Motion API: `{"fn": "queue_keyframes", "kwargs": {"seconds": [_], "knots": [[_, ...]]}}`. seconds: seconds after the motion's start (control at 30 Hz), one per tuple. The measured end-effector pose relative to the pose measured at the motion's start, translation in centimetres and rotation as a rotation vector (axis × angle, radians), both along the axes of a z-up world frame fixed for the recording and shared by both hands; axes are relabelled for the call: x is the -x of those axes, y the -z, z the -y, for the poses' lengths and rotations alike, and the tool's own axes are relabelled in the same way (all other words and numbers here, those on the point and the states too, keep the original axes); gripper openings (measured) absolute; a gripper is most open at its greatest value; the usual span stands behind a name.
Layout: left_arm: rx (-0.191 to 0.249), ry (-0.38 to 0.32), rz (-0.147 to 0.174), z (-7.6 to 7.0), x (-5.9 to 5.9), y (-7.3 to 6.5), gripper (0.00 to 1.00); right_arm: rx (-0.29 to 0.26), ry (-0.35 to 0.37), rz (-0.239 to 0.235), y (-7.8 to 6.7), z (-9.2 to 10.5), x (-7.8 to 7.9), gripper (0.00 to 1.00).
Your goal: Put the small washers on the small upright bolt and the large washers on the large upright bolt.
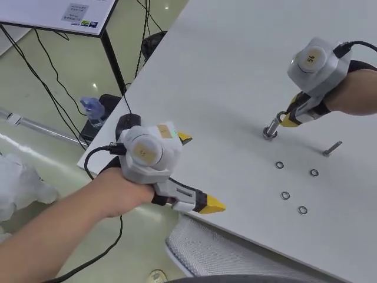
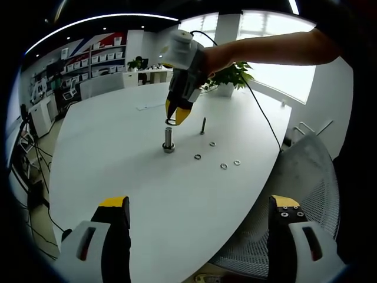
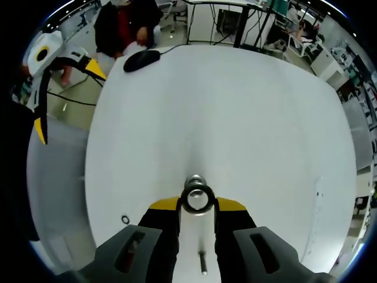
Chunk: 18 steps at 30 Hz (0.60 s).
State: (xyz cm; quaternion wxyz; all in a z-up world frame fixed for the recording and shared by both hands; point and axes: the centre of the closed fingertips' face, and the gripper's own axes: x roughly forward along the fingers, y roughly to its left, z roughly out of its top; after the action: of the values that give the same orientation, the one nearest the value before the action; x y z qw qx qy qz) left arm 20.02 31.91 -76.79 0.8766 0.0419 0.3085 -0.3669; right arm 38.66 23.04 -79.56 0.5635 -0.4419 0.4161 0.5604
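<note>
Over the big bolt [image 1: 271,128], we are holding a washer [image 3: 197,199].
Our right gripper [image 1: 287,120] is pinching it; our left gripper [image 1: 200,171] is gaping wide.

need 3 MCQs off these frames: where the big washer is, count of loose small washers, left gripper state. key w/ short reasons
1. Where is the large washer?
A. Flat on the table
B. Held by the right gripper over the large upright bolt
C. In the left gripper

2. How many small washers lie loose on the table?
A. Two
B. Four
C. Six

3. The left gripper is:
A. open, holding nothing
B. shut on a washer
C. shut, empty

Key:
1 B: the right gripper view shows the ring pinched between the yellow tips, just above the bolt's top.
2 B: the head view shows four small rings near the bolts.
3 A: its jaws stand wide apart with nothing between them.
</note>
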Motion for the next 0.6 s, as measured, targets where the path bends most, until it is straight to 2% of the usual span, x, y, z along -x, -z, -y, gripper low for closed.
{"fn": "queue_keyframes", "kwargs": {"seconds": [0.3, 0.6], "knots": [[0.000, -0.006, 0.001, -0.3, -0.4, -0.1, 0.98, 0.021, -0.012, -0.007, 0.9, -0.6, 0.0, 0.22], [-0.002, -0.007, -0.008, -0.5, -0.1, 0.3, 0.96, 0.044, -0.021, -0.008, 1.5, -0.5, 0.1, 0.22]]}}
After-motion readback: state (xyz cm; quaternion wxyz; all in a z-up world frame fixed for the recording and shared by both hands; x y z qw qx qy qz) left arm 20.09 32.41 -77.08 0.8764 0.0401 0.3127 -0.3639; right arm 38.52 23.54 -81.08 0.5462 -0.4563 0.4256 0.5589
